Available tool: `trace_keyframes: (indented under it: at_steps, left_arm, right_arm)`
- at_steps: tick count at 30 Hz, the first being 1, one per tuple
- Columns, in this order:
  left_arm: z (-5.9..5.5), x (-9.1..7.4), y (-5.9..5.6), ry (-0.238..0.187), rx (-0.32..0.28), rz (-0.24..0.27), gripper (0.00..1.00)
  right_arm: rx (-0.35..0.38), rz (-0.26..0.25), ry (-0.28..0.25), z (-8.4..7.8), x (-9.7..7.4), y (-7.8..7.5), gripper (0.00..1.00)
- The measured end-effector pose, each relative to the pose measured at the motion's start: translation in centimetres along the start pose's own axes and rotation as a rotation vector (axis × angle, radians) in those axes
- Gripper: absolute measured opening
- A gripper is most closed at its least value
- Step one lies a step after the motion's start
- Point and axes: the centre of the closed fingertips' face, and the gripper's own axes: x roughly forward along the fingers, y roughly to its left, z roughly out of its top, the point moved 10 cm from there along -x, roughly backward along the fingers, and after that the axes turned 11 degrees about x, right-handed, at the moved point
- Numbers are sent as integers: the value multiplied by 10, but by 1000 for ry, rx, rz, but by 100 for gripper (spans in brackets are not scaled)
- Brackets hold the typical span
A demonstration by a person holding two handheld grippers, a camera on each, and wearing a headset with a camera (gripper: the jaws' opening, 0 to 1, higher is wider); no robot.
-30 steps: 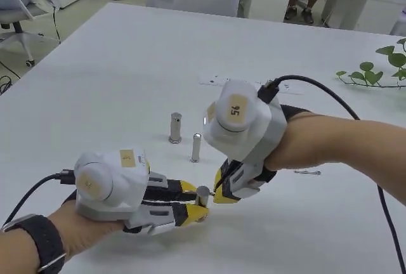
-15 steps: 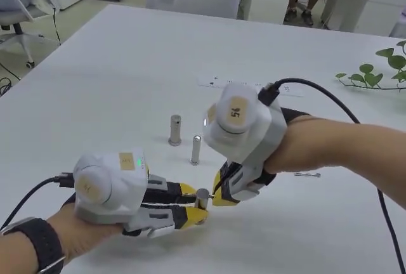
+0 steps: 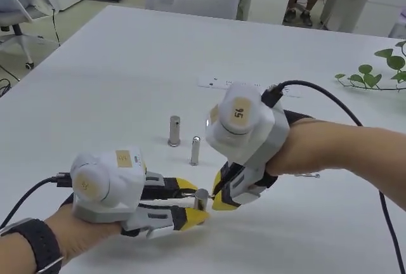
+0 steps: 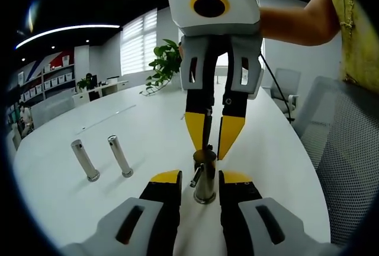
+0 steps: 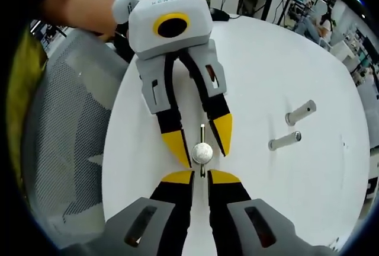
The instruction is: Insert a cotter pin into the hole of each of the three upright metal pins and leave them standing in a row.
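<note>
Three metal pins stand on the white table [image 3: 127,65]. The nearest pin [image 3: 202,195] [image 4: 205,179] [image 5: 201,152] stands upright between the yellow jaws of my left gripper [image 3: 202,204] [image 4: 201,180] [image 5: 201,142], which is shut on it. My right gripper [image 3: 219,199] [image 4: 211,149] [image 5: 201,176] comes down from above and is shut on a thin cotter pin [image 5: 202,130]. The cotter pin runs across the pin's head, and its end [image 4: 193,176] sticks out of the pin's side. The other two pins [image 3: 174,130] [image 3: 195,150] stand upright farther back.
Another cotter pin [image 3: 307,174] lies on the table beyond the right forearm. A plant sprig [image 3: 371,71] lies at the far right and a paper strip [image 3: 219,84] at mid-table. Chairs and cabinets stand past the far edge.
Both grippers stay at the nearest pin with the same hold. The head view has shifted slightly; the other two pins have not moved.
</note>
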Motion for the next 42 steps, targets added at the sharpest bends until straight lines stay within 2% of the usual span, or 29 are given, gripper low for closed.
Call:
trace_keyframes:
  at_steps: [9, 12, 16, 19, 32, 38, 42]
  left_arm:
    - [3, 2, 1, -26, -1, -11, 24]
    - [5, 2, 1, -47, 3, -23, 22]
    - [4, 4, 1, -50, 16, -40, 18]
    - [4, 5, 1, -52, 25, -46, 13]
    - [6, 7, 3, -51, 41, -66, 11]
    - [5, 7, 5, -57, 53, -86, 11]
    - [5, 7, 6, -58, 51, -94, 11]
  right_arm:
    - [37, -18, -30, -10, -11, -3, 12]
    - [53, -26, -51, -14, -16, -3, 13]
    - [82, -31, -81, -21, -22, -4, 13]
    - [94, -39, -83, -26, -23, -5, 14]
    - [134, -51, -116, -37, -27, -3, 14]
    - [168, -59, -150, -46, -31, 0, 14]
    - [202, -60, -201, -55, -32, 4, 15]
